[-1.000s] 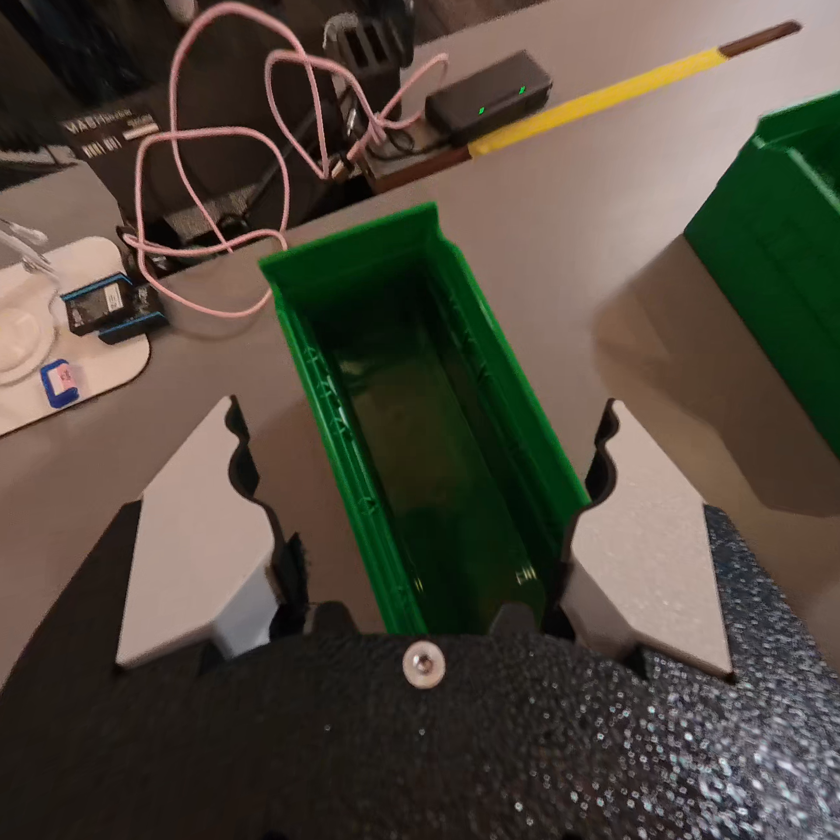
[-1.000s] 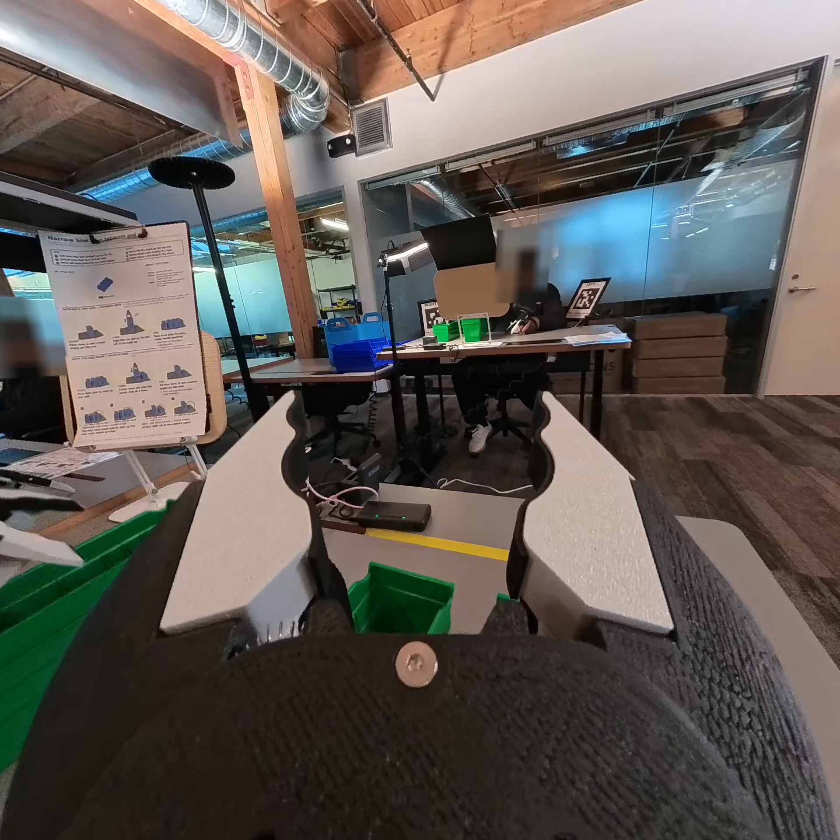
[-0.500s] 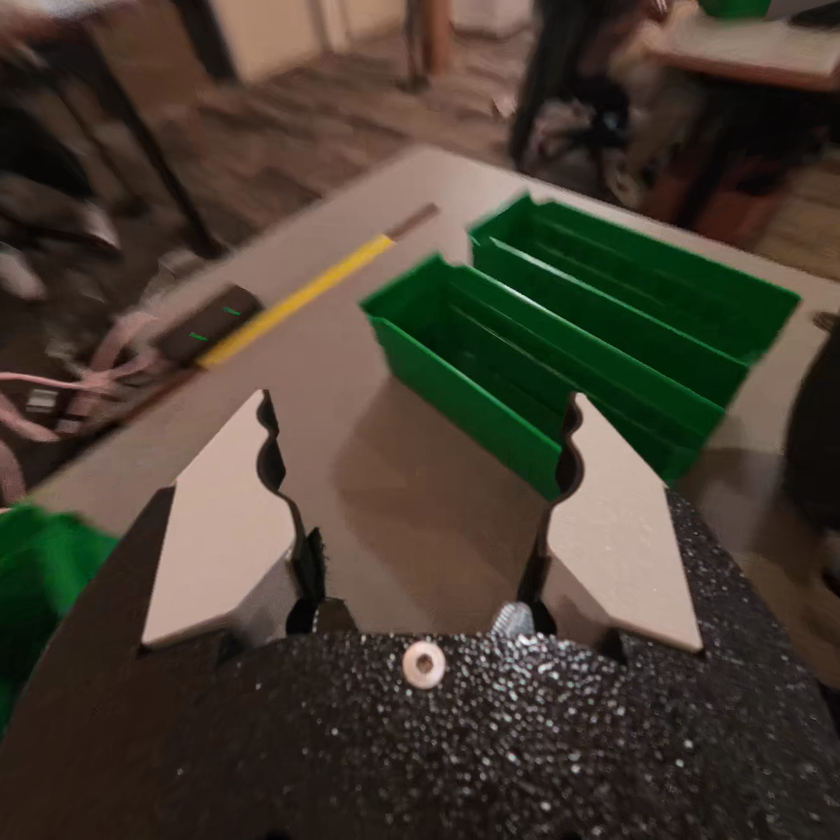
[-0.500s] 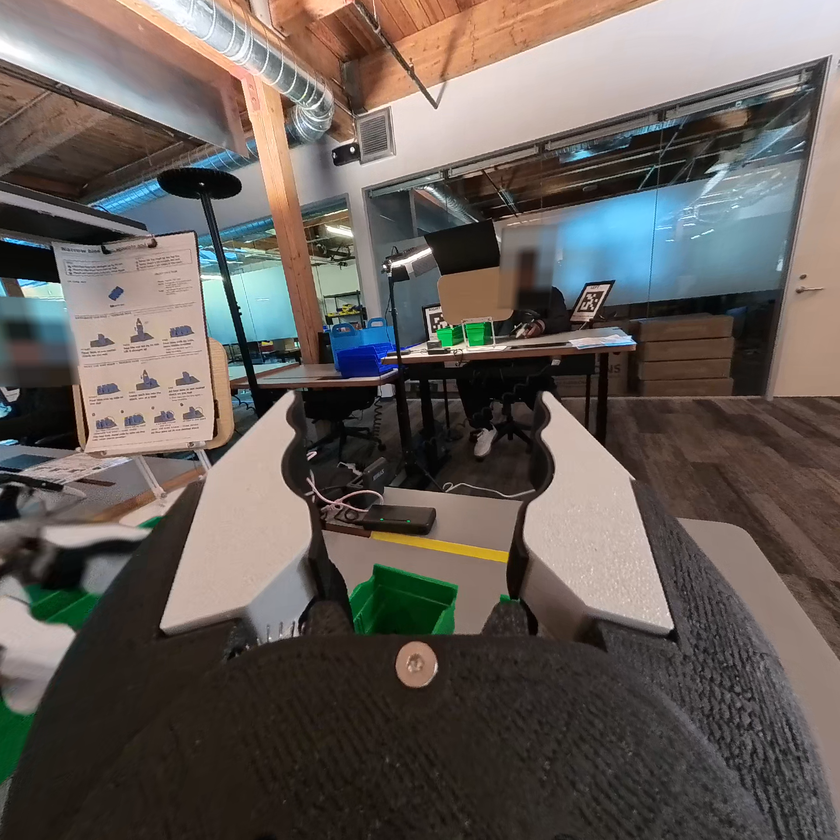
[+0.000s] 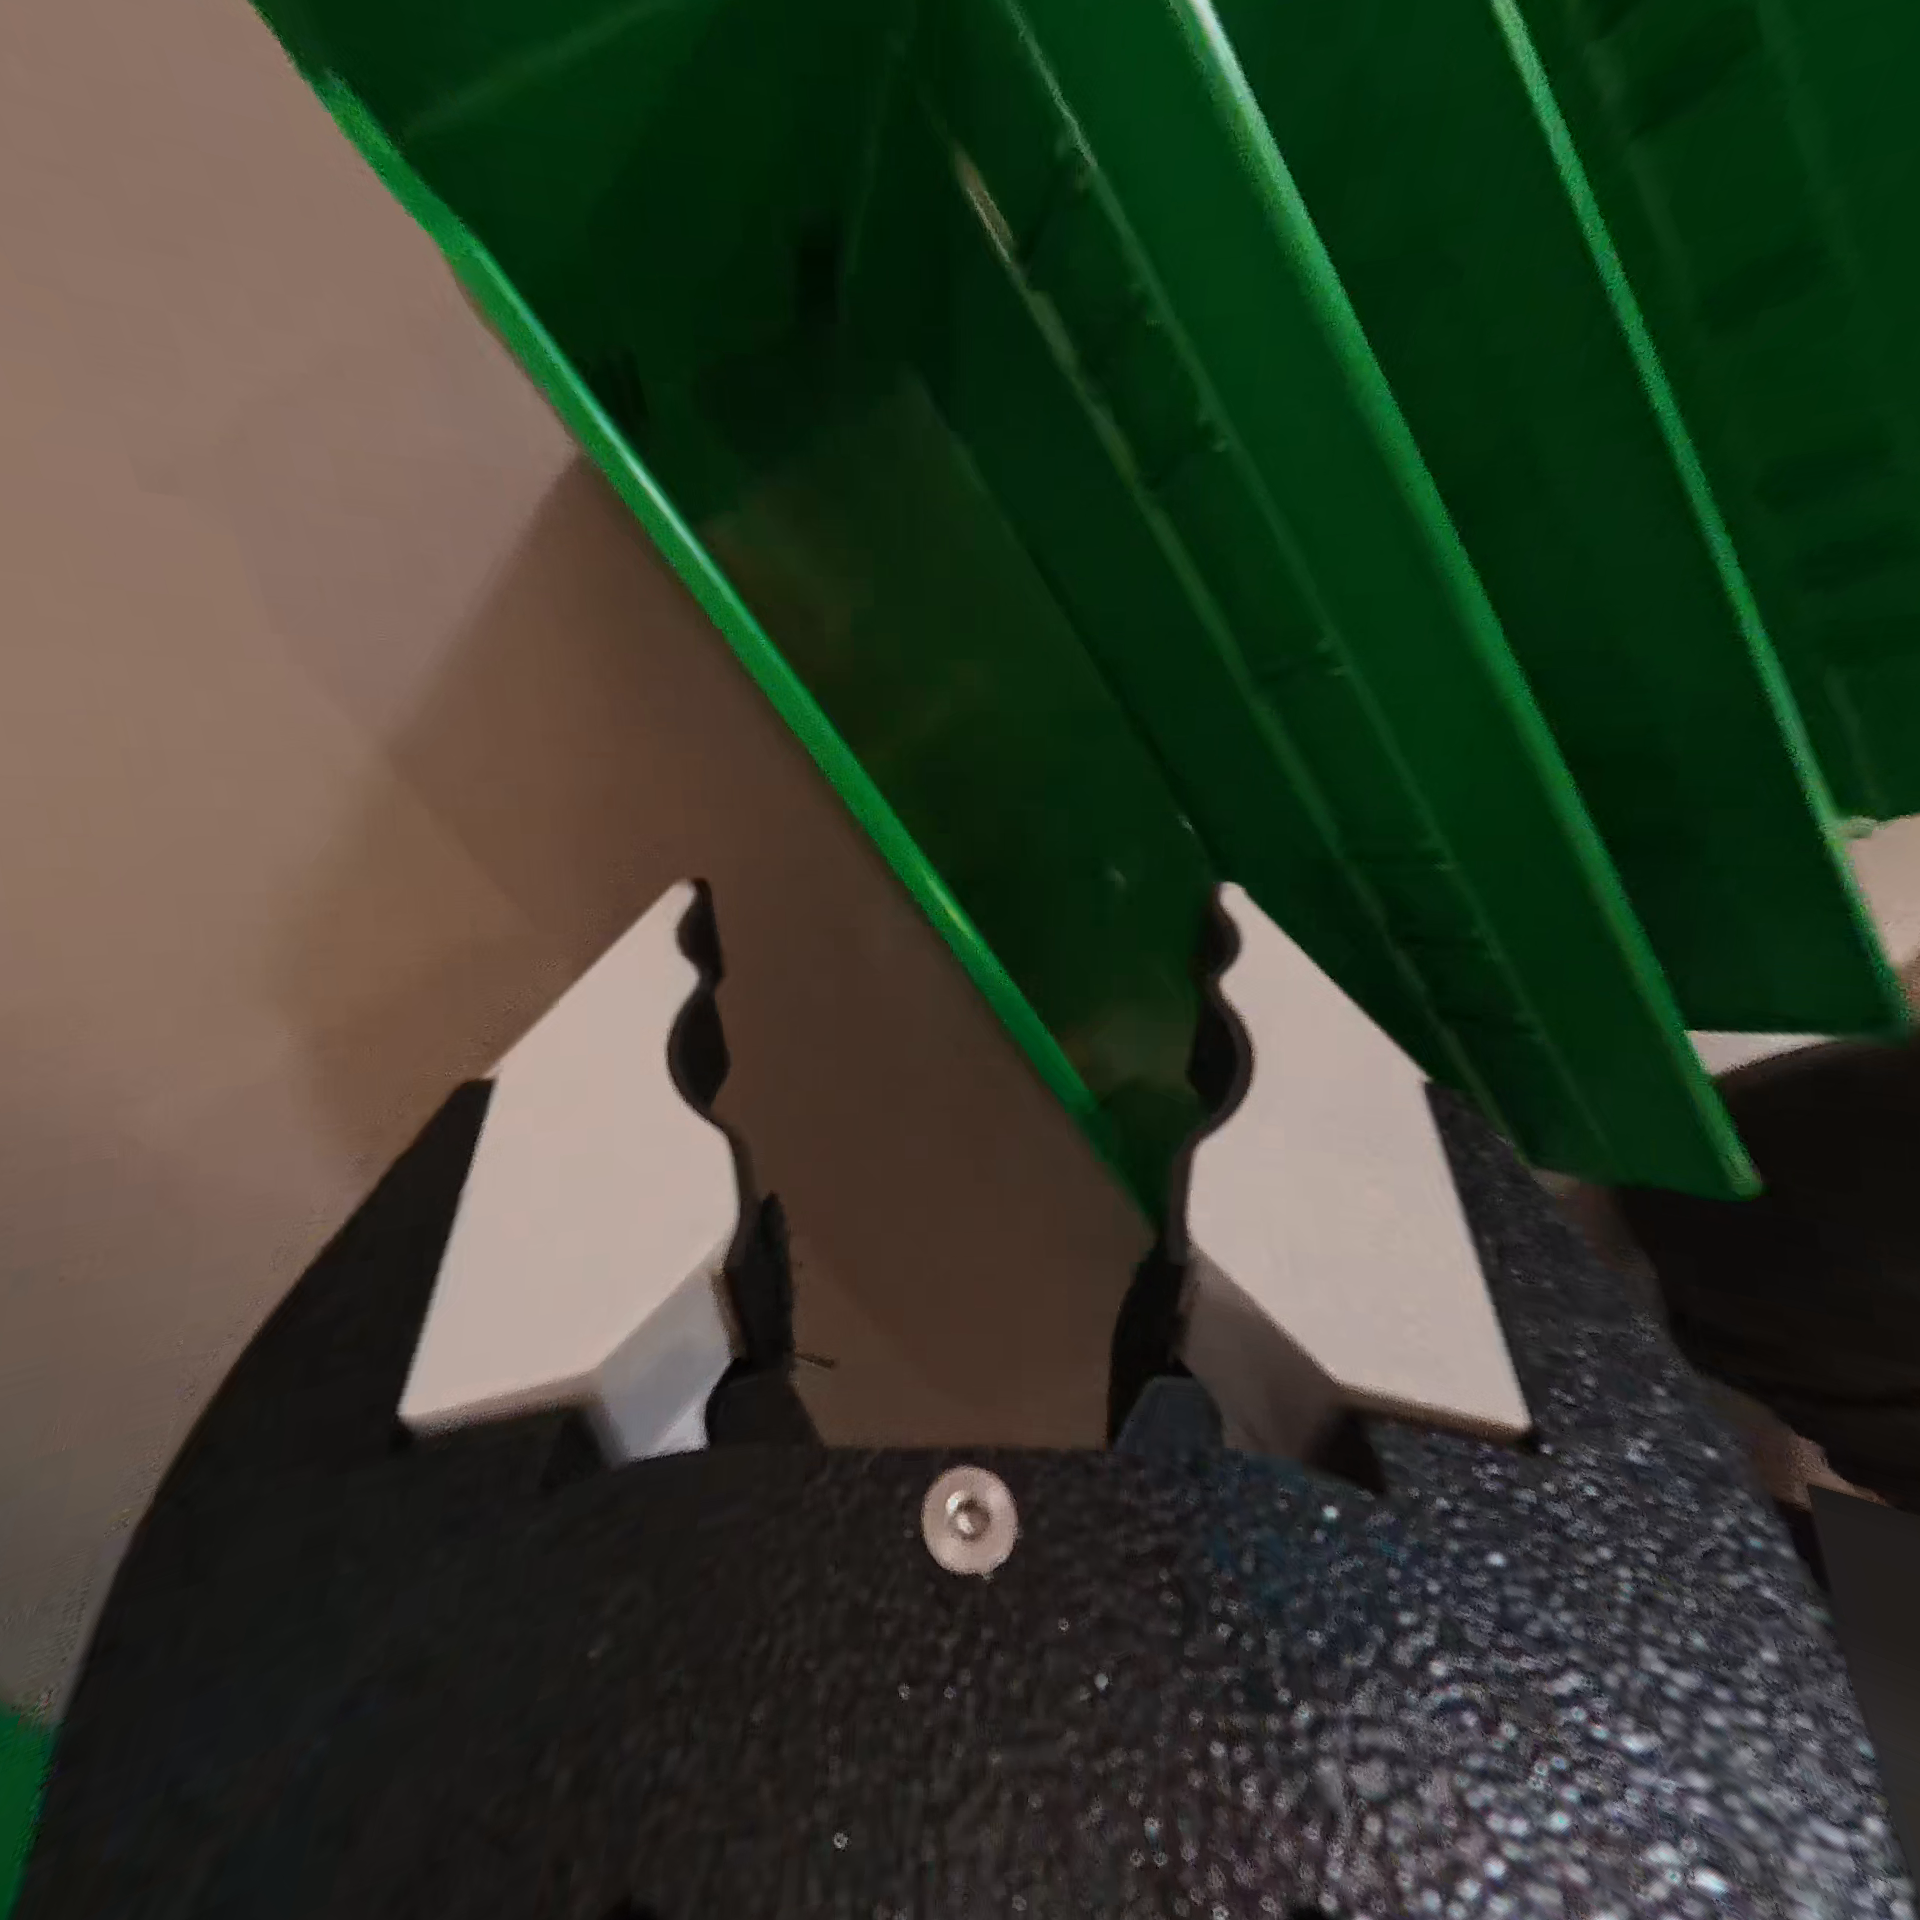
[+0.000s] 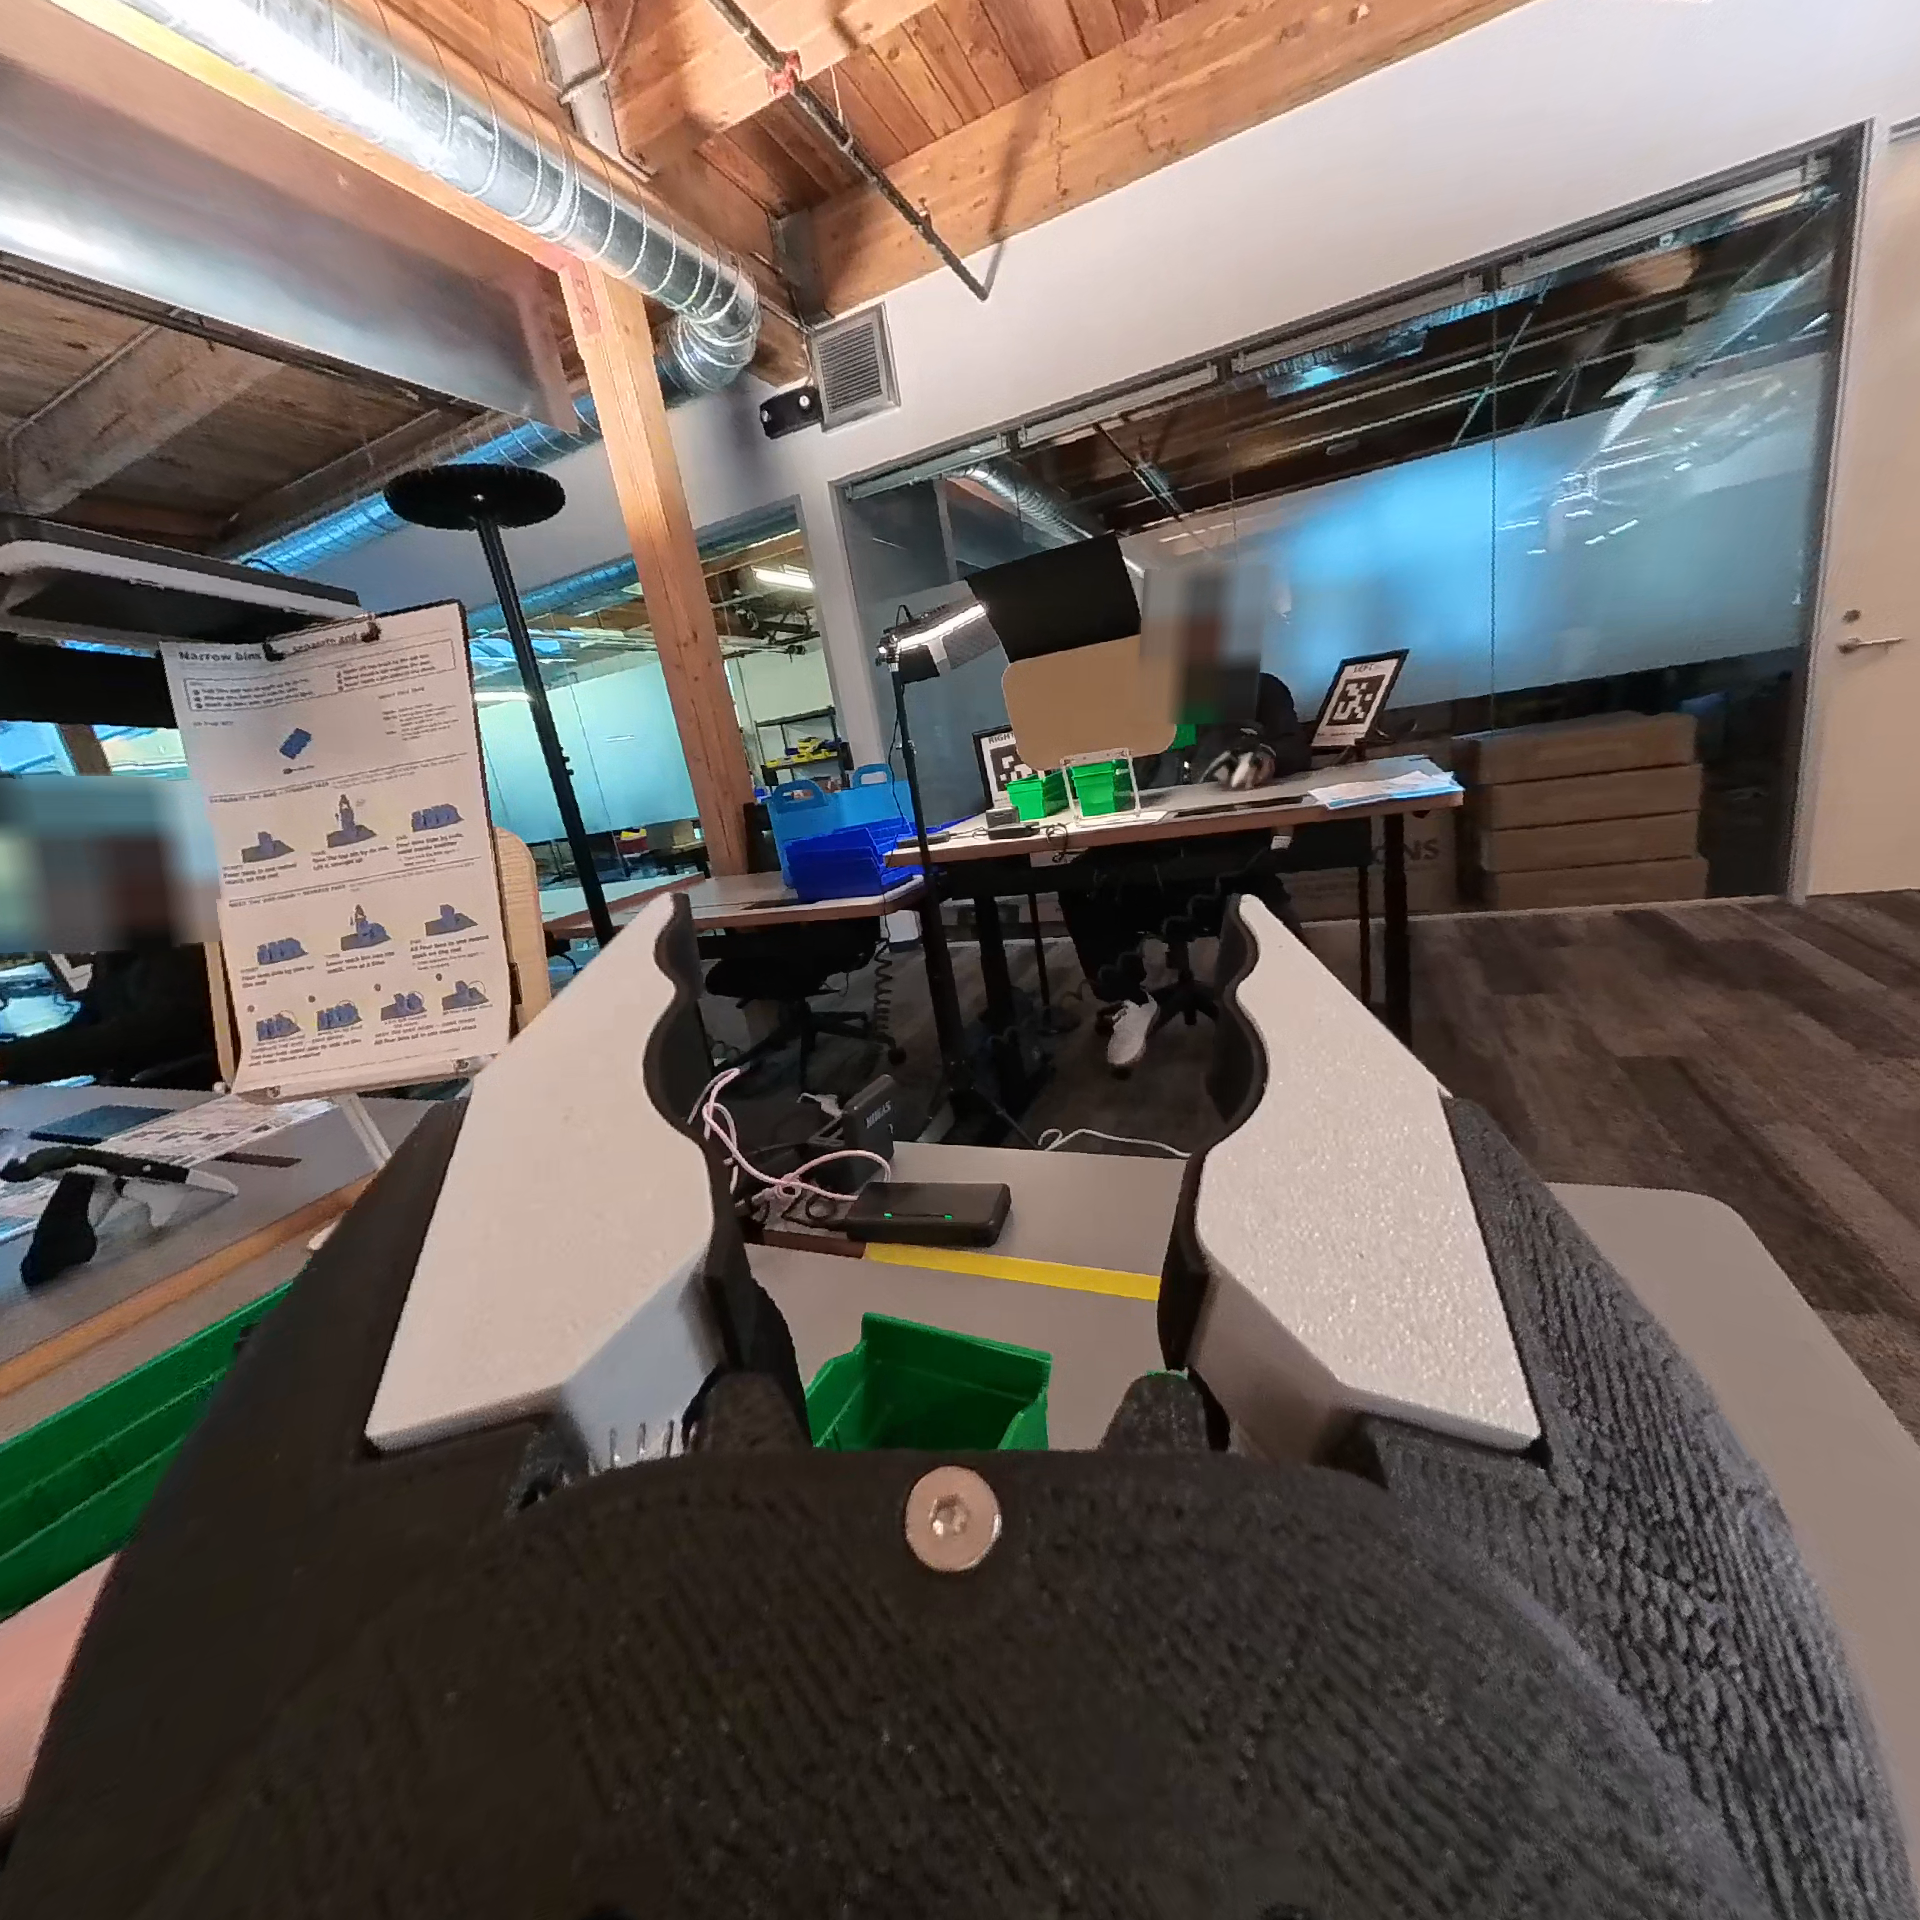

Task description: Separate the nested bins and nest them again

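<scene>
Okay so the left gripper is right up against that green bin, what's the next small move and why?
Probably ease the left gripper a little to its right, then close. It is open, and the near wall of the green bin sits against the right finger with bare table filling the rest of the gap, so the wall isn't centred yet.

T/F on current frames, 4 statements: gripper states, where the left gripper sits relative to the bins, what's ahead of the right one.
1. The left gripper is open with nothing clamped. True.
2. A blue bin lies by the left gripper. False: a green bin does; its long wall slants across the view to the inner edge of the right-hand finger.
3. The right gripper is shut on a bin. False: it is open, empty, and a small green bin stands low between its fingers.
4. A yellow strip crosses the table ahead of the right gripper. True.
</scene>
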A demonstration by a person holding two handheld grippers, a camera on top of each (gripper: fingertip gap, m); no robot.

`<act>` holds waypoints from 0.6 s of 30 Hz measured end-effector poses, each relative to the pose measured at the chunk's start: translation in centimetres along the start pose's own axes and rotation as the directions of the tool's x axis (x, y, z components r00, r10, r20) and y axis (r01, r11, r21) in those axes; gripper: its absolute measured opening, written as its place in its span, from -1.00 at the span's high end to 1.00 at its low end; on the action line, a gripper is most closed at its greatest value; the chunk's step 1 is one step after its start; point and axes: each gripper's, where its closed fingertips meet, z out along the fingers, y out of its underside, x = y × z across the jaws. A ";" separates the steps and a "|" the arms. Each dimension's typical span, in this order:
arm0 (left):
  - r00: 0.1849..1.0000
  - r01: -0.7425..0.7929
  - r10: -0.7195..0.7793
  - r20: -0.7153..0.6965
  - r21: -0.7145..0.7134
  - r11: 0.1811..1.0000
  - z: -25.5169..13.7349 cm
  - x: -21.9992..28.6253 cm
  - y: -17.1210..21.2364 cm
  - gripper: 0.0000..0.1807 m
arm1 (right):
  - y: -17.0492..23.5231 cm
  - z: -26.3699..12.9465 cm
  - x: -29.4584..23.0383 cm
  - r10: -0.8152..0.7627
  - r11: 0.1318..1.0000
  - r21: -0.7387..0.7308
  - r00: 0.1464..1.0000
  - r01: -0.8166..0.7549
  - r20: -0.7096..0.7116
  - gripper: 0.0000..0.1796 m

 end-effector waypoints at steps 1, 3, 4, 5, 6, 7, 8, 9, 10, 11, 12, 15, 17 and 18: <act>0.999 0.006 -0.007 -0.046 -0.022 1.000 0.1 0.7 0.2 0.15 | 0.0 0.0 0.0 0.002 1.000 0.000 1.000 -0.002 0.000 -0.09; 0.996 -0.011 0.007 -0.092 -0.046 0.999 0.0 1.4 0.4 0.46 | 0.0 -0.1 0.1 0.004 1.000 0.000 1.000 -0.004 0.001 -0.09; 0.997 -0.023 0.019 -0.071 -0.057 0.998 -0.2 1.1 0.6 0.53 | 0.0 -0.1 0.1 0.004 1.000 0.000 1.000 -0.004 0.002 -0.09; 0.998 -0.039 0.036 -0.045 -0.064 0.997 -0.4 0.6 0.7 0.63 | -0.1 -0.1 0.1 0.003 1.000 0.002 1.000 -0.003 0.002 -0.09; 0.998 -0.060 0.059 -0.020 -0.063 0.996 -0.8 -0.1 0.6 0.77 | -0.1 -0.1 0.1 0.003 1.000 0.003 1.000 -0.003 0.002 -0.09; 0.995 -0.095 0.096 0.007 -0.048 0.994 -1.3 -0.7 0.4 0.93 | -0.1 -0.1 0.1 0.002 1.000 0.004 1.000 -0.003 0.002 -0.09; 0.993 -0.117 0.117 -0.006 -0.036 0.992 -1.8 -0.7 0.4 0.95 | -0.1 -0.1 0.1 0.003 1.000 0.005 1.000 -0.003 0.003 -0.09; 0.992 -0.127 0.128 0.021 -0.030 0.991 -2.3 -1.3 0.5 0.96 | -0.1 -0.1 0.1 0.004 1.000 0.004 1.000 -0.004 0.002 -0.09; 0.987 -0.154 0.154 0.051 -0.013 0.988 -2.9 -1.9 0.4 0.97 | -0.1 0.0 0.1 0.005 1.000 0.002 1.000 -0.005 0.002 -0.09; 0.983 -0.169 0.168 0.076 0.000 0.986 -3.6 -2.5 0.3 0.98 | 0.0 0.0 0.2 0.006 1.000 -0.002 1.000 -0.006 0.001 -0.09; 0.978 -0.185 0.184 0.102 -0.002 0.983 -4.2 -3.2 0.4 0.97 | 0.1 0.1 0.2 0.005 1.000 -0.006 1.000 -0.005 0.000 -0.10; 0.972 -0.205 0.203 0.122 0.000 0.979 -6.2 -4.6 1.0 0.97 | 0.3 0.1 0.2 0.002 1.000 -0.012 1.000 -0.002 -0.004 -0.09; 0.982 -0.174 0.171 0.077 0.028 0.984 -7.8 -4.8 1.2 0.97 | 0.2 0.1 0.2 -0.001 1.000 -0.011 1.000 0.001 -0.006 -0.09; 0.986 -0.161 0.158 0.051 0.050 0.986 -8.7 -4.9 1.1 0.97 | 0.2 0.1 0.2 -0.004 1.000 -0.011 1.000 0.004 -0.007 -0.10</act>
